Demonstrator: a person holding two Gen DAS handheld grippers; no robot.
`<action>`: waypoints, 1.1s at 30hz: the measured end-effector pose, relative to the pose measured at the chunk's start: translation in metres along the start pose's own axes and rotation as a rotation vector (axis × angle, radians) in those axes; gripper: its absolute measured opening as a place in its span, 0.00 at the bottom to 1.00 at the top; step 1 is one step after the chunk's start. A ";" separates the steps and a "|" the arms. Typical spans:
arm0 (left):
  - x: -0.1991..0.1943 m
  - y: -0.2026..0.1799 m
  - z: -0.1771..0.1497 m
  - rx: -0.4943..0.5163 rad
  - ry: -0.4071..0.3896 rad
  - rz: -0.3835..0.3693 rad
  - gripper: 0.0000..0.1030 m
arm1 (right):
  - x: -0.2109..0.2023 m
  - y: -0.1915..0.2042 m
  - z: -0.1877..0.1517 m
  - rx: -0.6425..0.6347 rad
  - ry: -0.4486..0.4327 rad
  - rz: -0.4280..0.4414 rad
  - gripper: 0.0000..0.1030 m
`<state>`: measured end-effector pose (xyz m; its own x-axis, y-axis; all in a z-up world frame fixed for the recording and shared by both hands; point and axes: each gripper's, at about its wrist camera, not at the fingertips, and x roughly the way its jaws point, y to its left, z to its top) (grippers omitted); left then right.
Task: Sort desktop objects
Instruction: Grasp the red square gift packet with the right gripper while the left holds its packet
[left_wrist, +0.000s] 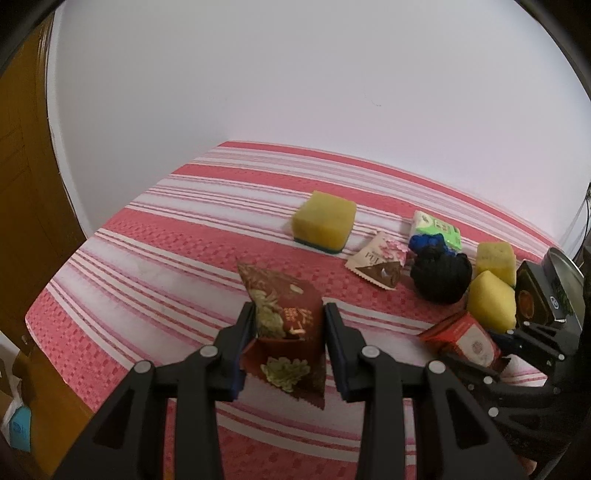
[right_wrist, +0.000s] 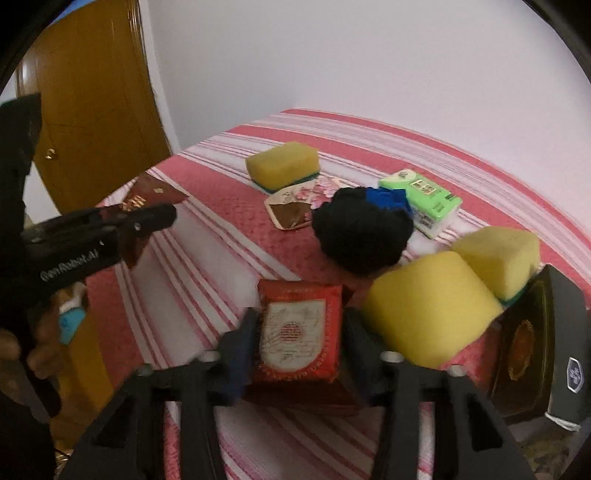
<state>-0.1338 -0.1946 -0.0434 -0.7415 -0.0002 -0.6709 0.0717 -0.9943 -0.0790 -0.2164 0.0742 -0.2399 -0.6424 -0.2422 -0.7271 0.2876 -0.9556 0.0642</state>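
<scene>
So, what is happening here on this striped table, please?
A person sorts small things with two hand-held grippers. The left gripper is shut on a dark red snack packet, lifted off the striped cloth. The right gripper straddles a red and white packet; its grip is unclear. Yellow sponges, a black yarn ball and a green tissue pack wait.

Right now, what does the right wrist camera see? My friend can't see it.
The right gripper straddles a red snack packet on a pink striped tablecloth. Beyond lie yellow sponges, a black yarn ball and a green tissue pack.
</scene>
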 end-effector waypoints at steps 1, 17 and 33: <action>0.000 -0.001 0.000 0.001 0.000 0.000 0.35 | -0.001 -0.001 -0.001 0.011 -0.001 0.005 0.43; -0.007 -0.017 -0.001 0.031 0.001 0.001 0.35 | -0.074 0.003 -0.016 0.106 -0.192 0.031 0.42; -0.014 -0.052 -0.003 0.097 -0.010 -0.036 0.35 | -0.123 -0.013 -0.031 0.168 -0.297 0.019 0.42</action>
<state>-0.1248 -0.1424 -0.0324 -0.7489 0.0351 -0.6618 -0.0193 -0.9993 -0.0311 -0.1186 0.1217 -0.1724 -0.8241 -0.2746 -0.4953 0.1960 -0.9588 0.2055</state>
